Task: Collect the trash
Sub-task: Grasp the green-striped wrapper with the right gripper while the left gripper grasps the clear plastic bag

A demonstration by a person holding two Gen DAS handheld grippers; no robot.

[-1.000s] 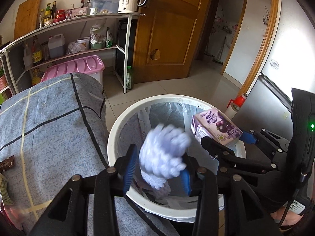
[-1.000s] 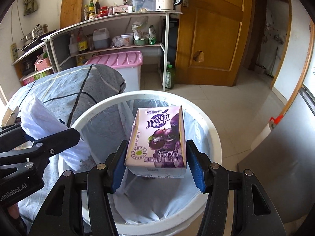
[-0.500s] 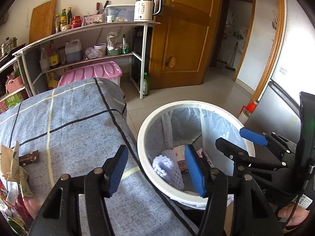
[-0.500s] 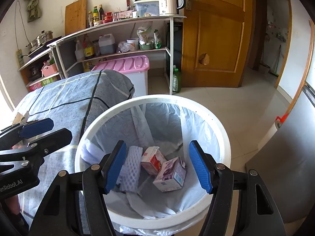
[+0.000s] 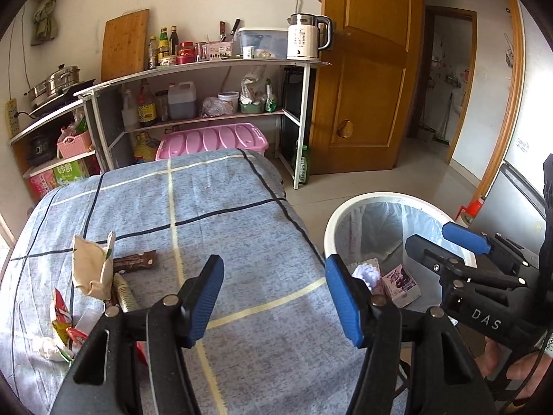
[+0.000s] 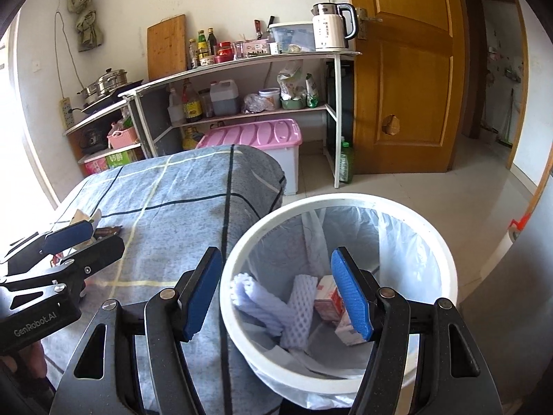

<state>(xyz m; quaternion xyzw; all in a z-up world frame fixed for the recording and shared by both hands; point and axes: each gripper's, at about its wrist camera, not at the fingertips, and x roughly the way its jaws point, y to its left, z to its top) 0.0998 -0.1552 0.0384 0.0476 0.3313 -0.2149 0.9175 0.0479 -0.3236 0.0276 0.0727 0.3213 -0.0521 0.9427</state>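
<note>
Both loads have left the tools: a second ago the left tool held a white foam net and the right tool a purple milk carton over the bin; now each stands spread wide with nothing between its pads. The foam net lies inside the bin against the liner, and the purple carton rests on the bottom just beside it, with another small carton between them. The left tool has also swung away from the bin and now hangs over the blue checked tabletop, while the right tool stays above the bin's near rim.

That drop looks complete, so the job moves on to what remains. Well away from the bin, on the far side of the tabletop from it, sits a cluster of litter: a torn paper pouch, a brown wrapper touching it, and crumpled red and yellow packets. The left tool, already released and turned that way, seems the natural one to fetch them.
</note>
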